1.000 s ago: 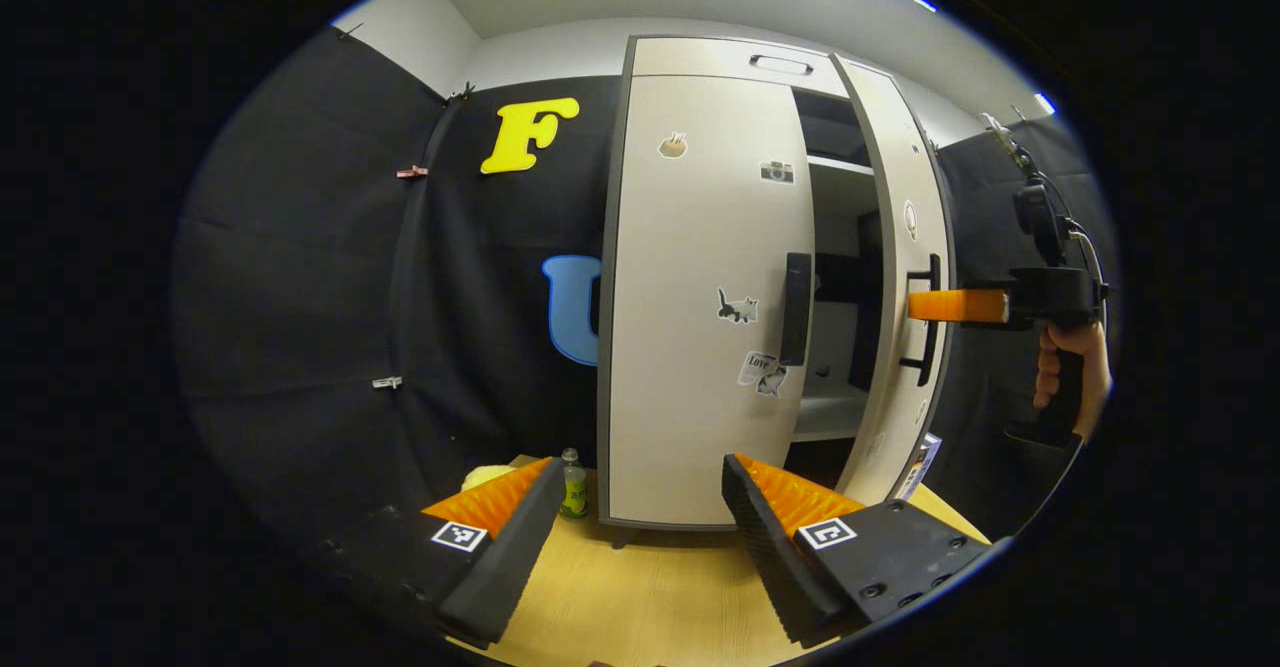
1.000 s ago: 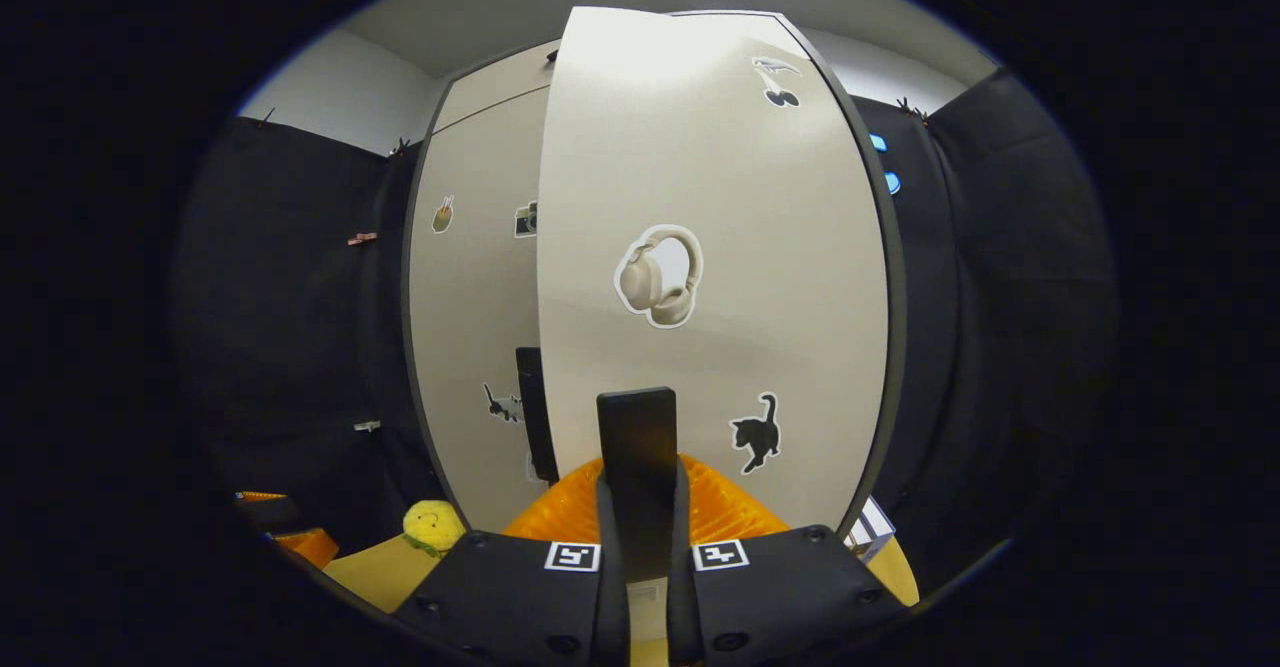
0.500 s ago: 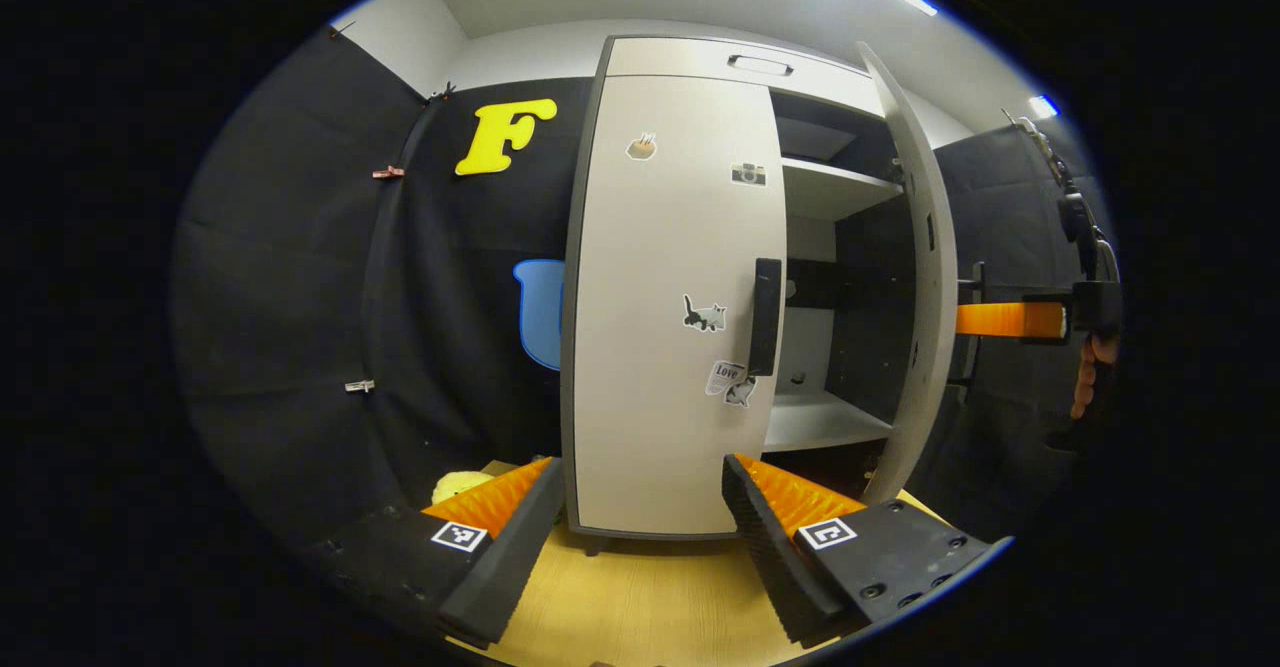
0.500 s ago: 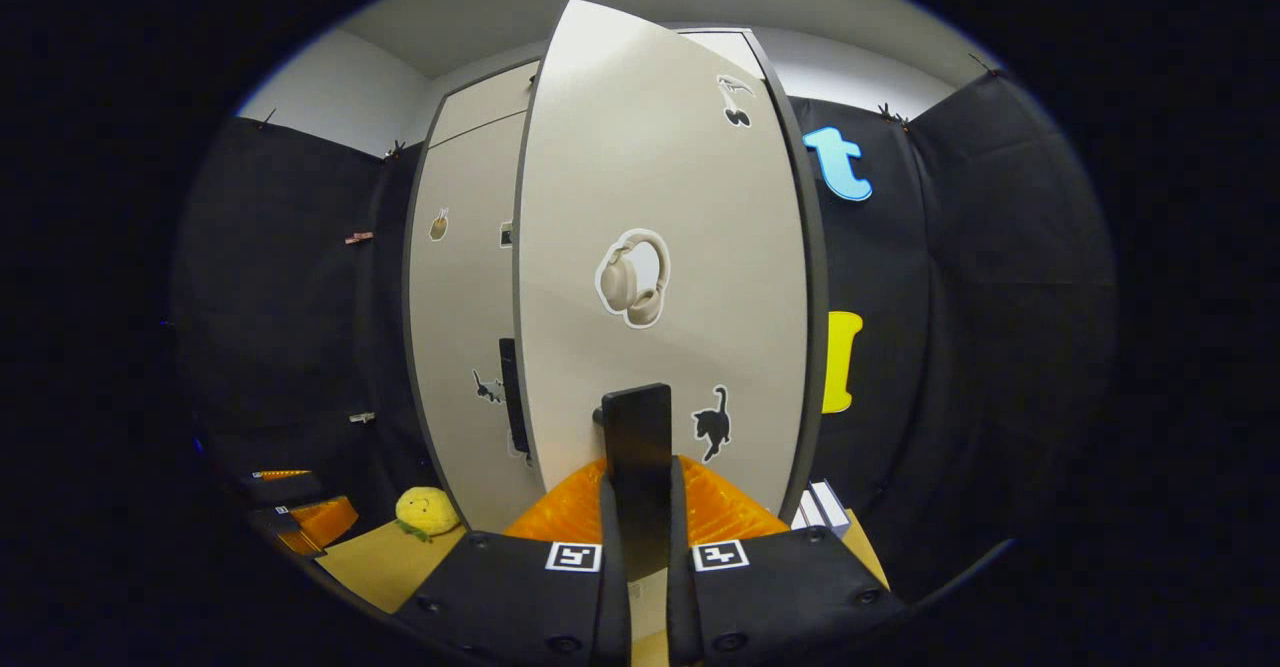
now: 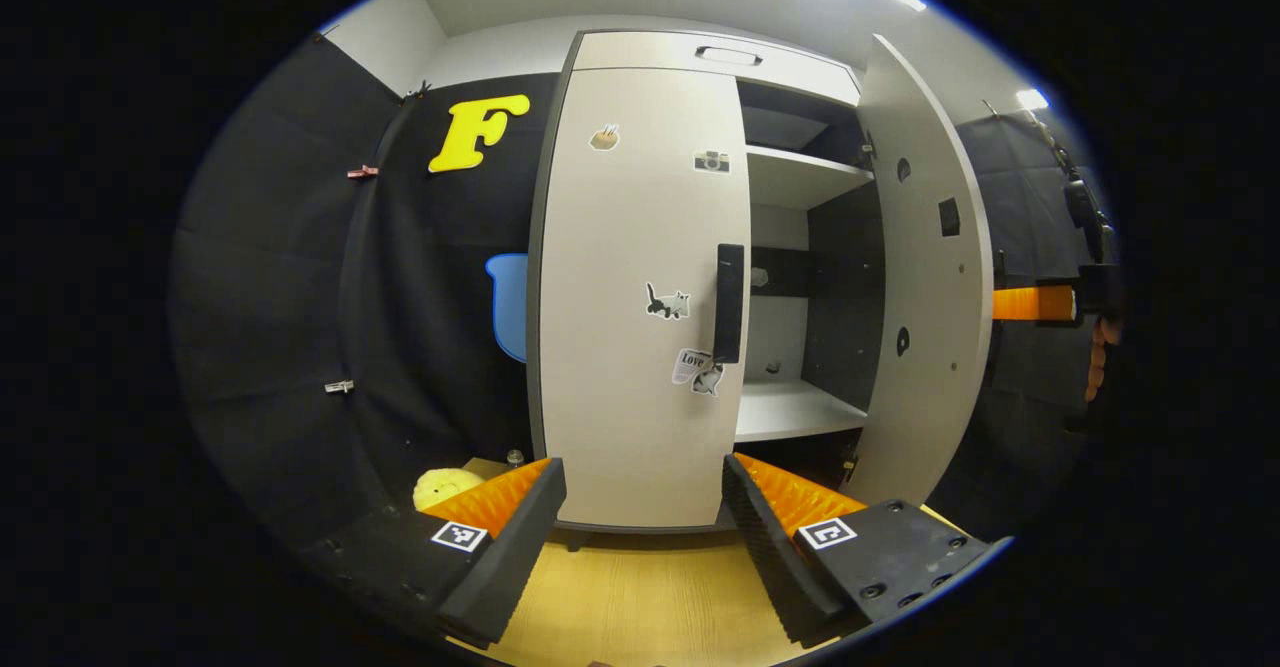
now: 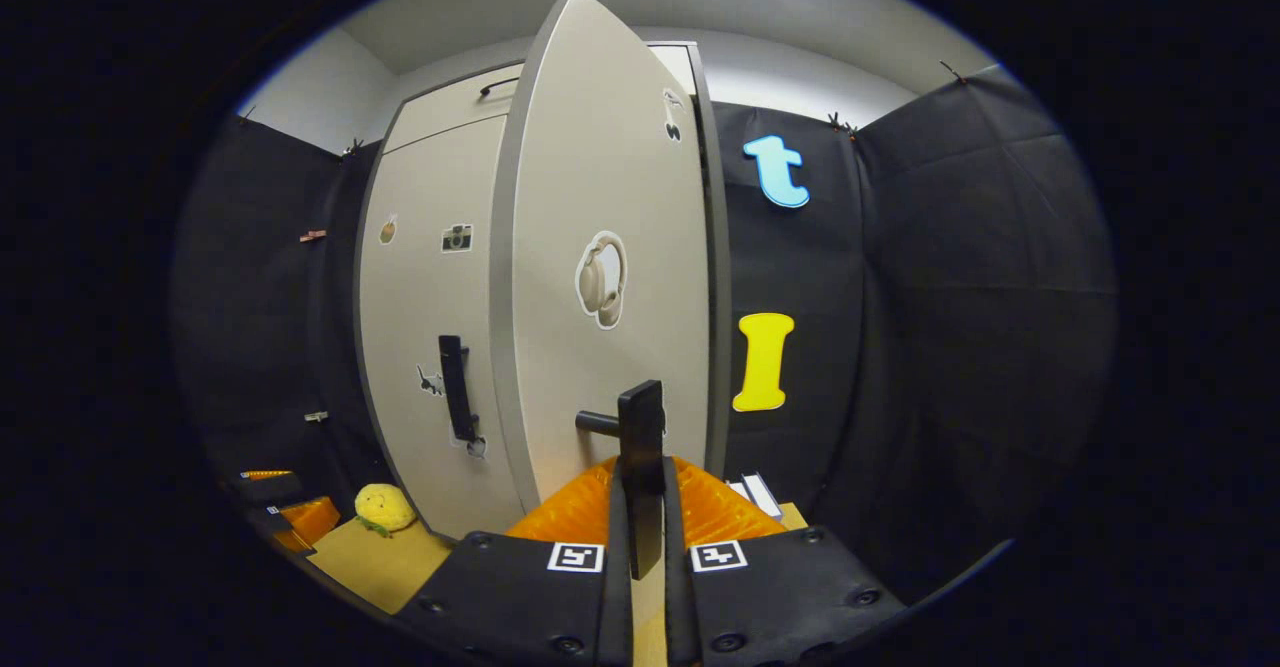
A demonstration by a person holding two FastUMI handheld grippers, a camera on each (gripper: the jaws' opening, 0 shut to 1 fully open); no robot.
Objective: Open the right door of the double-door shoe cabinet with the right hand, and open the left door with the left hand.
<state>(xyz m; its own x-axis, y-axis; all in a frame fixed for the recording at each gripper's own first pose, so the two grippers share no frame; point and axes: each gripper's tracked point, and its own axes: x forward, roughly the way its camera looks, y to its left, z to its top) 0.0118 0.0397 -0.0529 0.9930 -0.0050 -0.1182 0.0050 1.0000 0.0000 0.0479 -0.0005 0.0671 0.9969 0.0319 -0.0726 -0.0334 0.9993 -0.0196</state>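
My right gripper (image 6: 640, 547) has its jaws clamped on the right door's handle (image 6: 640, 437), and the right door (image 6: 610, 277) stands swung wide. My left gripper (image 5: 640, 537) hangs with jaws apart before the left door (image 5: 640, 297), which is closed, its handle (image 5: 729, 302) above and well apart.

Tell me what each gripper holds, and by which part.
Right gripper: shut on the right door's handle, at its bar. Left gripper: open, empty.
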